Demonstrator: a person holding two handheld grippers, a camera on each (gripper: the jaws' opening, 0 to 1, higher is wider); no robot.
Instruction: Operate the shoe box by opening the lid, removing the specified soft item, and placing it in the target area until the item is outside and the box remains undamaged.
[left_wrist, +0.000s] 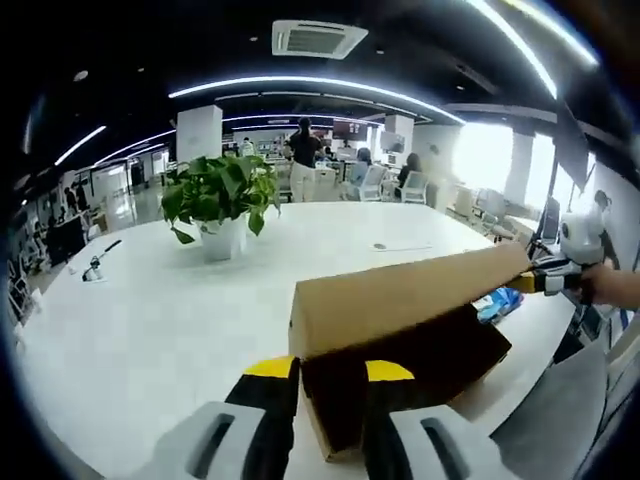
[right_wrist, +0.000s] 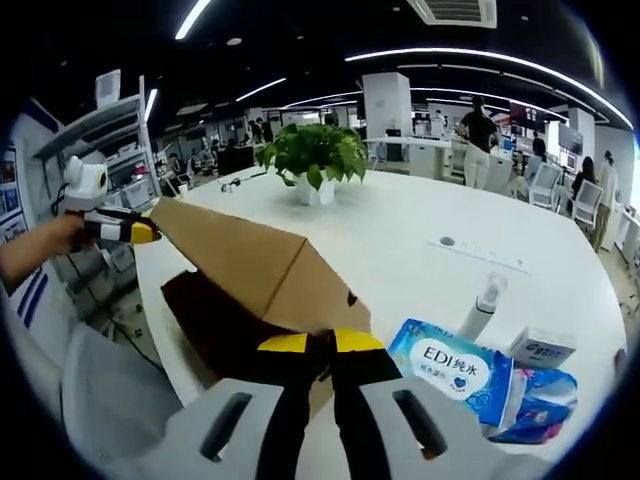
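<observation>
A brown cardboard shoe box (left_wrist: 400, 350) (right_wrist: 210, 310) with a dark inside lies on the white table (left_wrist: 150, 330), near its edge. Its lid (left_wrist: 410, 295) (right_wrist: 250, 260) is lifted and tilted up over the box. My left gripper (left_wrist: 330, 370) (right_wrist: 135, 232) is shut on one end of the lid, with the cardboard edge between its yellow-tipped jaws. At the opposite end my right gripper (right_wrist: 322, 343) (left_wrist: 545, 280) is shut on the lid as well. The lid and the dark walls hide what is inside the box.
A potted green plant (left_wrist: 222, 195) (right_wrist: 315, 155) stands mid-table. A blue EDI wipes pack (right_wrist: 460, 375) (left_wrist: 497, 303), a white spray bottle (right_wrist: 480, 305) and a small white box (right_wrist: 540, 348) lie beside the shoe box. People and chairs are in the background.
</observation>
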